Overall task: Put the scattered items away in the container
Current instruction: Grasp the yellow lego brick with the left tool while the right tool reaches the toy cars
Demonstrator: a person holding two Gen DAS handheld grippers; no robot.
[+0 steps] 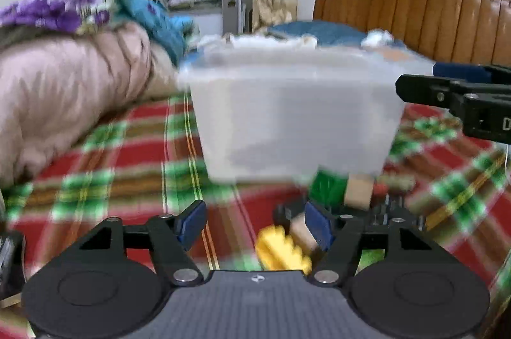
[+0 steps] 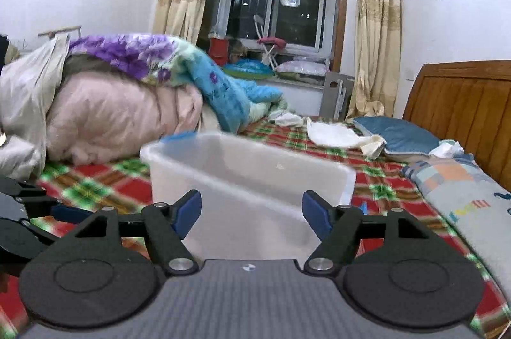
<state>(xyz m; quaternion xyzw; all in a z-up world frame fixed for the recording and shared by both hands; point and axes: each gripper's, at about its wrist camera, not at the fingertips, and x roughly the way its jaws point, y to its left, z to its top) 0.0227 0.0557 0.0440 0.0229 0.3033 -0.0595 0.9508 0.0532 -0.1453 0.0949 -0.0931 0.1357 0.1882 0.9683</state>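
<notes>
A translucent white container (image 1: pixel 293 115) stands on the plaid bed sheet (image 1: pixel 127 154), blurred, just ahead of my left gripper (image 1: pixel 254 224). That gripper is open and low over the sheet. Beside its right finger lie a yellow toy (image 1: pixel 281 249) and a wooden block (image 1: pixel 303 230), with neither pad pressing on them. Beyond them, at the container's foot, sit a green item (image 1: pixel 329 185) and another wooden block (image 1: pixel 359 190). My right gripper (image 2: pixel 252 211) is open and empty, close to the container (image 2: pixel 249 179), and it also reaches in as the right gripper (image 1: pixel 416 76) beside the container's right rim.
A pink duvet (image 2: pixel 121 122) with a floral blanket (image 2: pixel 143 58) on top is piled at the left. Pillows (image 2: pixel 399 134) and white cloths (image 2: pixel 338 133) lie near the wooden headboard (image 2: pixel 463 102). The left gripper (image 2: pixel 54 201) shows at the left edge.
</notes>
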